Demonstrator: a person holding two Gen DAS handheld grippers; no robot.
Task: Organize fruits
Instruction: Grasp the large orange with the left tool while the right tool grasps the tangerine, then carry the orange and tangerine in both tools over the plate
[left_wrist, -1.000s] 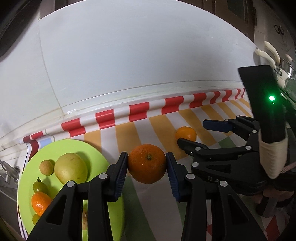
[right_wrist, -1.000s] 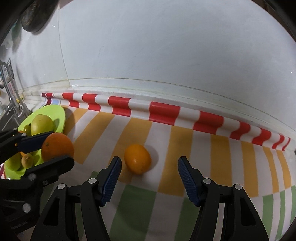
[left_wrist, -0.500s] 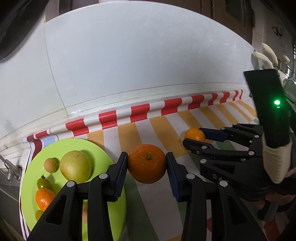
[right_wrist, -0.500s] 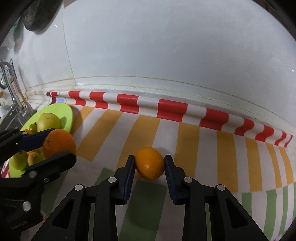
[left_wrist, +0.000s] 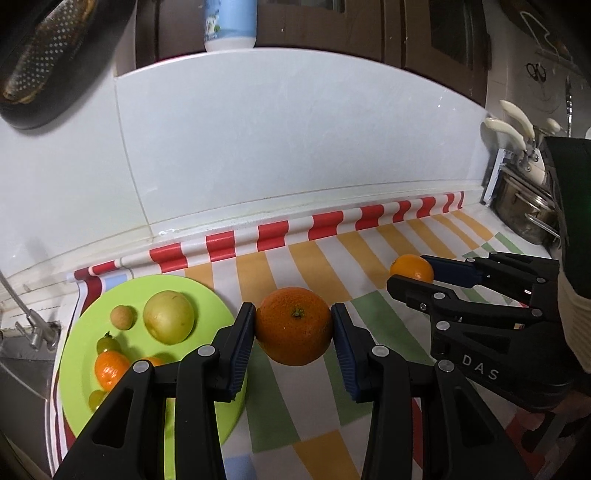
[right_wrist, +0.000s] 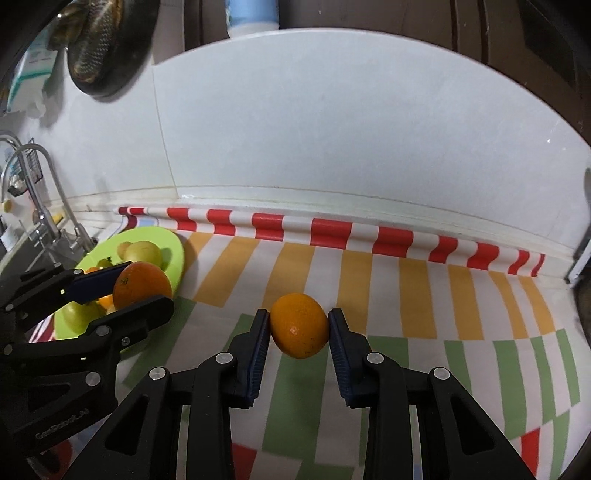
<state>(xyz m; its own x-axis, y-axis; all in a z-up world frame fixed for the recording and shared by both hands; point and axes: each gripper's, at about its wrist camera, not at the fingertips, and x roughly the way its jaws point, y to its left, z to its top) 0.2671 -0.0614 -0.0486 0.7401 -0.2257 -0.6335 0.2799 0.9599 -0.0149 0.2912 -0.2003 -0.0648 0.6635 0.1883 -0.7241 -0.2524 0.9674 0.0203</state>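
White tiled wall (left_wrist: 295, 147) fills upper frame; striped cloth (left_wrist: 314, 266) covers the table below. Green plate (left_wrist: 207, 295), lower left, holds several small fruits. Left tongs (left_wrist: 293, 332) clamped on large orange (left_wrist: 293, 330), lower centre. Right tongs (right_wrist: 298, 325) clamped on smaller orange (right_wrist: 299, 325), centre frame.

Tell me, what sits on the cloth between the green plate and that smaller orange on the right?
Nothing rests there. In the right wrist view, only bare striped cloth separates the green plate from the smaller orange; the big orange overlaps the plate.
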